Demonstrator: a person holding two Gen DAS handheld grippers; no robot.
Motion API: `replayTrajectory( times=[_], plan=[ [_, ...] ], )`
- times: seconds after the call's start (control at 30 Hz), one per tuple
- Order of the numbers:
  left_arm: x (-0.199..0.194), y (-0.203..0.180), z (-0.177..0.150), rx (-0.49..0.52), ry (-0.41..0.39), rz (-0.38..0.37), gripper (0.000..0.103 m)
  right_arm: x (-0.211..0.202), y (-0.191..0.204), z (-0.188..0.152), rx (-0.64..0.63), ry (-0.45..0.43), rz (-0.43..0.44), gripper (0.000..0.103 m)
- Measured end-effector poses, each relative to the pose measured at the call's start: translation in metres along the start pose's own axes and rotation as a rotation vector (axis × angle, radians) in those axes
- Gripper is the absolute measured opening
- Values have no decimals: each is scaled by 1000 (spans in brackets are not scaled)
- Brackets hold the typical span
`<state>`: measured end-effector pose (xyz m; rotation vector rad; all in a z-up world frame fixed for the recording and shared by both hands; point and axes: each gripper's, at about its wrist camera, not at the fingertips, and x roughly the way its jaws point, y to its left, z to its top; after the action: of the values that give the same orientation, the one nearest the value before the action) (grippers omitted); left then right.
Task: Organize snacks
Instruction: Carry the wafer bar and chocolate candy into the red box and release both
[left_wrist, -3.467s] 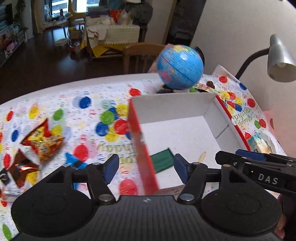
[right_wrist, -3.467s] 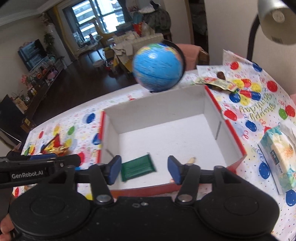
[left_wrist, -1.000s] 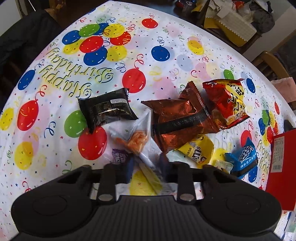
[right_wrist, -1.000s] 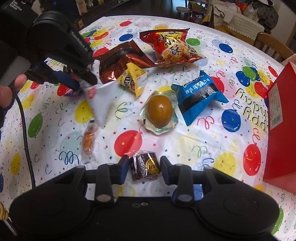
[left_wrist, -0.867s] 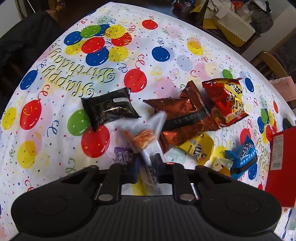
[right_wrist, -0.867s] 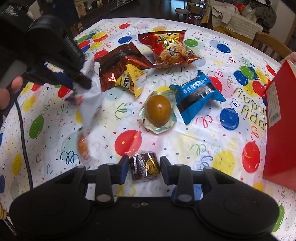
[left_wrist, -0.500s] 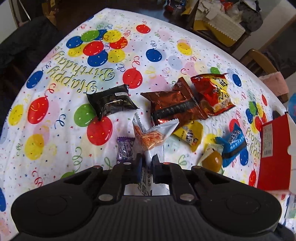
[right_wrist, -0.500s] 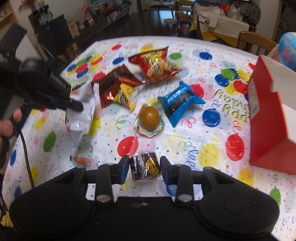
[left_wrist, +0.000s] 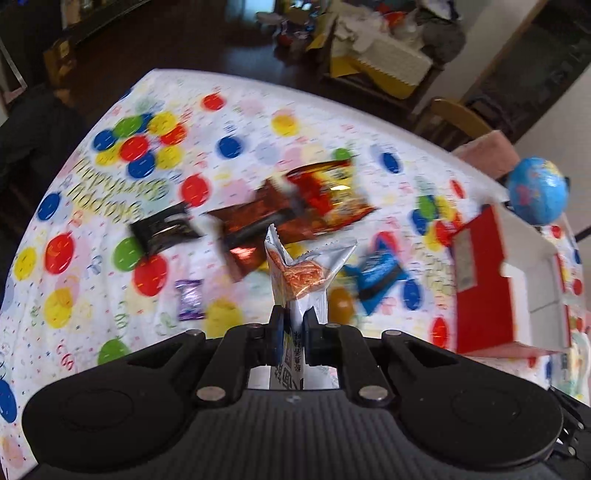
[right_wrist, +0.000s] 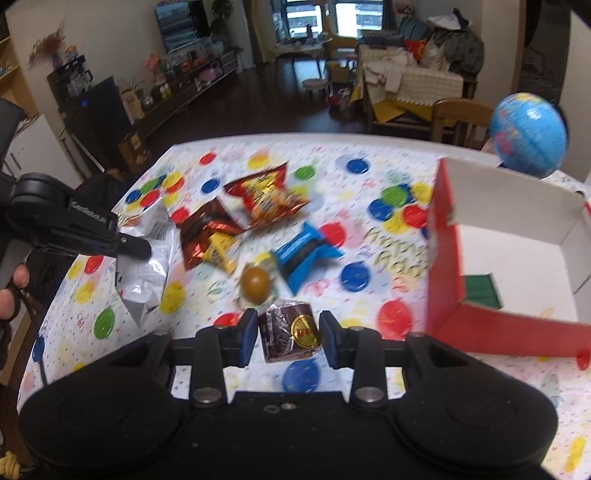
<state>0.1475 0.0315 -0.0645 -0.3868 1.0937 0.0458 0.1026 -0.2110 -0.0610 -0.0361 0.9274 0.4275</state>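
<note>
My left gripper (left_wrist: 293, 325) is shut on a silver snack packet with orange contents (left_wrist: 303, 269) and holds it above the table; the packet (right_wrist: 147, 266) also shows in the right wrist view, hanging from the left gripper (right_wrist: 138, 247). My right gripper (right_wrist: 288, 332) is shut on a small brown wrapped cake with a gold seal (right_wrist: 290, 332), lifted off the table. The red box with a white inside (right_wrist: 443, 280) stands at the right and holds a green packet (right_wrist: 480, 290); it also shows in the left wrist view (left_wrist: 480, 288).
On the balloon tablecloth (right_wrist: 369, 184) lie a red chip bag (right_wrist: 266, 197), a brown bag (right_wrist: 201, 230), a yellow packet (right_wrist: 219, 254), a blue packet (right_wrist: 304, 254), a wrapped brown egg (right_wrist: 255, 282), a black packet (left_wrist: 162, 230) and a purple candy (left_wrist: 190, 299). A globe (right_wrist: 528, 134) stands behind the box.
Both grippers have risen and swung right with their snacks, so the red box and globe have come further into view. The silver packet hangs higher above the table.
</note>
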Motion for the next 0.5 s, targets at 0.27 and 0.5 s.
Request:
replayTrajectory(
  times=[0.27,0.5],
  plan=[
    [-14,-77,13,114,-33,-69,10,-27,-47,14,37,-62,-48,34],
    [-12,-161,17,240,-60,-115,10,-46,-105,22,91,-114,-111,34]
  ],
)
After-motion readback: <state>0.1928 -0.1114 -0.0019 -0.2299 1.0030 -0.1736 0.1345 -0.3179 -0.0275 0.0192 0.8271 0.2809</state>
